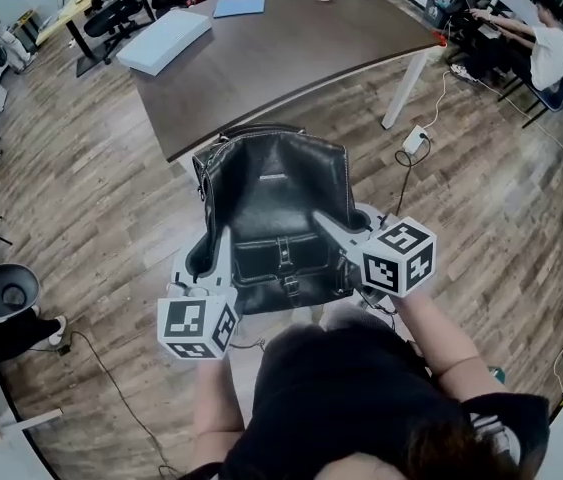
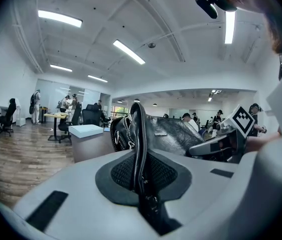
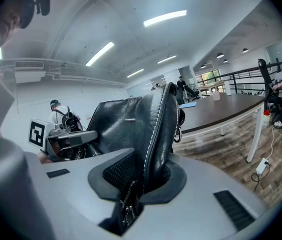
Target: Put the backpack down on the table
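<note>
Floor under backpack | table far end cut off | left tongs, right tongs clenched on backpack sides

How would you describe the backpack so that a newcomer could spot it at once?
Find the large dark table. Just short of its near edge, a black leather backpack hangs, clamped at its sides by the left gripper and the right gripper. Unlike the pale flat box and blue folder on the table, it is black with a front buckle.
</note>
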Action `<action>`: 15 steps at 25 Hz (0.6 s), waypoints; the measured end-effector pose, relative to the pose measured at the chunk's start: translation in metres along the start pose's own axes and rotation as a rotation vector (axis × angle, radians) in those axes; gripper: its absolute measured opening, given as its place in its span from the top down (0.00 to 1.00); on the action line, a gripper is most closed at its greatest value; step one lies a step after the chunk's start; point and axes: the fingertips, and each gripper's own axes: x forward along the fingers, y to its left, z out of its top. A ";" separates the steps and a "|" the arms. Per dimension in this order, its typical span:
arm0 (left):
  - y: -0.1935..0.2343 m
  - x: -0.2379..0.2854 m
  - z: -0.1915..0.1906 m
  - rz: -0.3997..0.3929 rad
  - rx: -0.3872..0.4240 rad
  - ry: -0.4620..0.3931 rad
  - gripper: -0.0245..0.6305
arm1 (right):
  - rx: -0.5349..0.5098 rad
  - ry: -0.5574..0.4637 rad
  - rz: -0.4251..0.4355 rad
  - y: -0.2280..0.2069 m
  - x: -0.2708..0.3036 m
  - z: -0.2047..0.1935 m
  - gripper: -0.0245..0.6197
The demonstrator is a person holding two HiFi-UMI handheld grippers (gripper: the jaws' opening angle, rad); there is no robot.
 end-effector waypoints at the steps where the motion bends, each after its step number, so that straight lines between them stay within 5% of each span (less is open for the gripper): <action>1: 0.001 0.003 0.000 0.005 -0.001 0.000 0.88 | -0.003 0.002 0.002 -0.003 0.002 0.001 0.86; 15: 0.005 0.102 0.032 0.102 0.016 0.007 0.88 | -0.018 0.010 0.079 -0.095 0.042 0.055 0.86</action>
